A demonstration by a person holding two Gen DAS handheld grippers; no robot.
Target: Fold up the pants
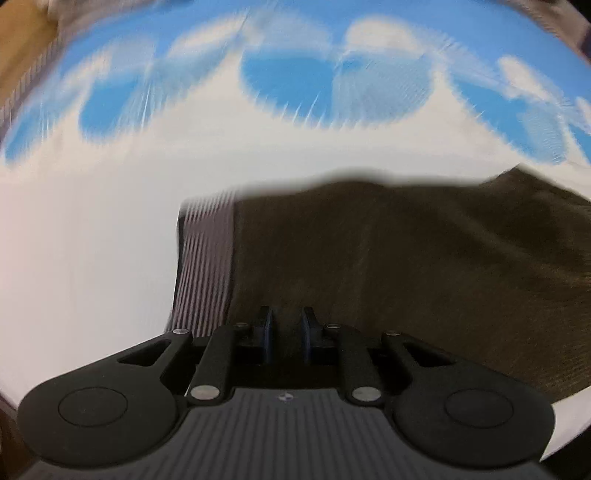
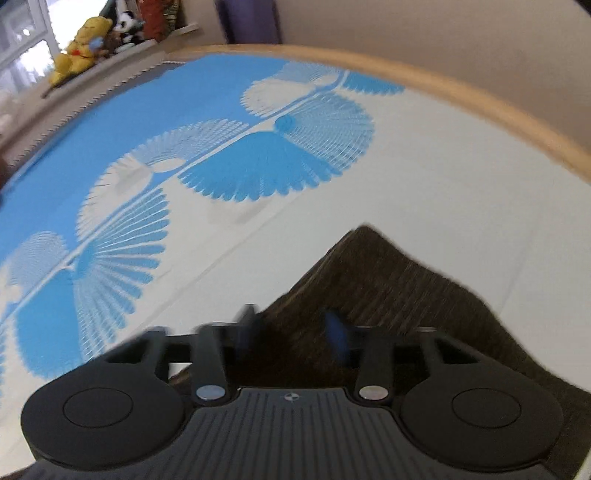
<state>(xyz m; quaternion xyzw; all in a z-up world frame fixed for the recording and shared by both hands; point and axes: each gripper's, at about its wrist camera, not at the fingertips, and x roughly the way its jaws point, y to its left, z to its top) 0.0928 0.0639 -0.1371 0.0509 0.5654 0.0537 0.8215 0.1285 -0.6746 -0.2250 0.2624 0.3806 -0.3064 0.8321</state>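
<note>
Pants [image 1: 406, 280]: dark brown knit, fine ribbed weave, lying on the bed sheet [image 1: 92, 258]; we see a pale striped band [image 1: 205, 266] at one end, like a waistband, though blur keeps us from being sure.
Left gripper [image 1: 287, 325]: tilted steeply down over the pants by the striped band; black plastic fingers with blue pads [image 1: 306, 332], only a narrow gap between them; brown fabric lies under the tips; we cannot tell if they pinch it.
Right gripper [image 2: 295, 332]: angled down over a pointed corner of the pants [image 2: 369, 288]; fingers motion-smeared, one blue pad [image 2: 338, 336] visible; in our view they stand apart with cloth between; grip not clear to us.
Sheet [image 2: 406, 166]: smooth white with big blue fan-shaped prints.
Bed edge [image 2: 480, 99]: light wood rim, curved by the lens.
Sill: yellow plush toy [image 2: 79, 48] and a panda toy [image 2: 127, 20] far off in the right wrist view.
</note>
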